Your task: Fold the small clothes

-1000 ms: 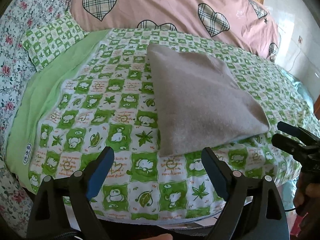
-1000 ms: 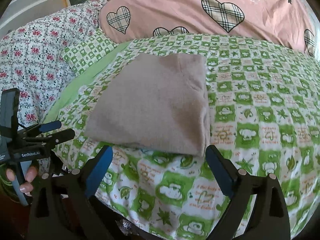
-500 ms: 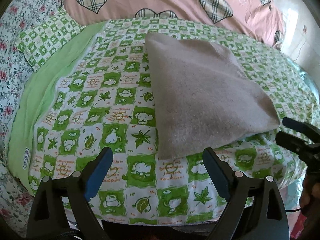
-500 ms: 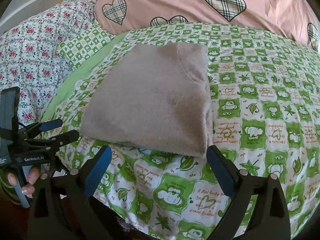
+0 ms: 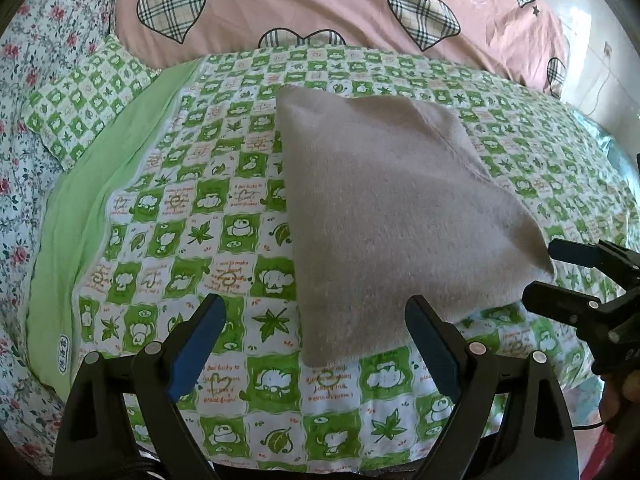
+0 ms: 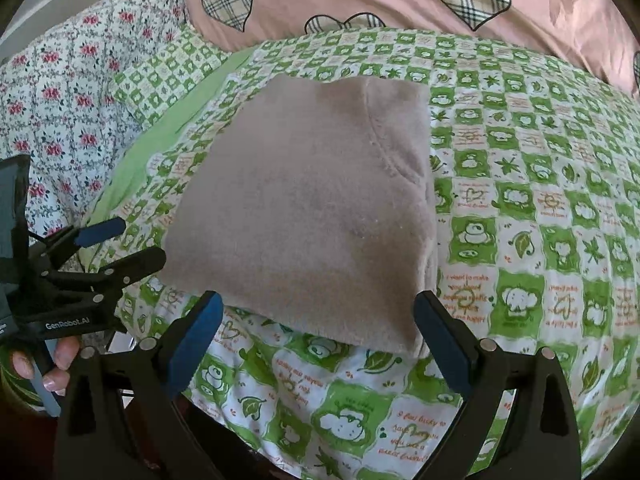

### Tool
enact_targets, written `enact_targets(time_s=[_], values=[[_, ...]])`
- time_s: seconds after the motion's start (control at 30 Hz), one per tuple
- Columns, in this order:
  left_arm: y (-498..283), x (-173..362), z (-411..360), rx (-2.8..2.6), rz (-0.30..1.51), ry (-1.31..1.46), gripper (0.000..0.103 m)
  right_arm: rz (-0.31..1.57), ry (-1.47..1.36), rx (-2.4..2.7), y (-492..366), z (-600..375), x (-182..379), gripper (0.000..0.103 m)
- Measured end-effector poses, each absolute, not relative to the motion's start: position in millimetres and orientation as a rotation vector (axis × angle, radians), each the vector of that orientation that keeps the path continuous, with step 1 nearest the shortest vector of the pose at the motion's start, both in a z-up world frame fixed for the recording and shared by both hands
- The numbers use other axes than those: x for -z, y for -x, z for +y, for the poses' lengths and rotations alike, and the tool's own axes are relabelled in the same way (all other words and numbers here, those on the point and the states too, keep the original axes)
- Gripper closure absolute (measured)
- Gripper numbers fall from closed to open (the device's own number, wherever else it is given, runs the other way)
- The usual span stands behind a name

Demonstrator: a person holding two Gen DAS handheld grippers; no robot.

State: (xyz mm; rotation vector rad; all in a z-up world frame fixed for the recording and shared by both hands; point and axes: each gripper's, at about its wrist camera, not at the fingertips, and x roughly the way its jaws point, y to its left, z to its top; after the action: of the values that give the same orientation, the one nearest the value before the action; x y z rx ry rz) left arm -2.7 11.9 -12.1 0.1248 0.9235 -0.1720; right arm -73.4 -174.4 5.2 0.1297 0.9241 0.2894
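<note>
A folded grey-brown fleece garment lies flat on the green-and-white patterned bed sheet; the right wrist view shows the same garment with a curved seam near its far right corner. My left gripper is open at the garment's near left corner, its right finger over the cloth edge. My right gripper is open at the near edge, nothing between its fingers. The right gripper also shows at the garment's right corner, and the left gripper at its left corner.
A pink duvet with plaid hearts is piled at the back. A floral quilt and a small green-checked pillow lie on the left. The sheet's near edge drops off just in front. A person's fingers hold the left handle.
Both grippers have moved forward towards the garment's near edge, which now looks larger and closer to the fingers. The garment has not moved.
</note>
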Motion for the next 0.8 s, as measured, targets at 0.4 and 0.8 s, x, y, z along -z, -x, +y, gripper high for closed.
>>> enact_targets(time_s=[0.4, 0.8], values=[[-4.8, 10.7, 13.4, 0.147, 0.931, -0.136, 0.011, 0.976, -0.075, -0.308, 59.1, -164.7, -7.7, 0.006], [-12.1, 9.9, 7.2, 0.163, 0.945, -0.137, 0.011, 0.974, -0.071, -0.293, 47.2, -168.1, -13.2, 0.006]])
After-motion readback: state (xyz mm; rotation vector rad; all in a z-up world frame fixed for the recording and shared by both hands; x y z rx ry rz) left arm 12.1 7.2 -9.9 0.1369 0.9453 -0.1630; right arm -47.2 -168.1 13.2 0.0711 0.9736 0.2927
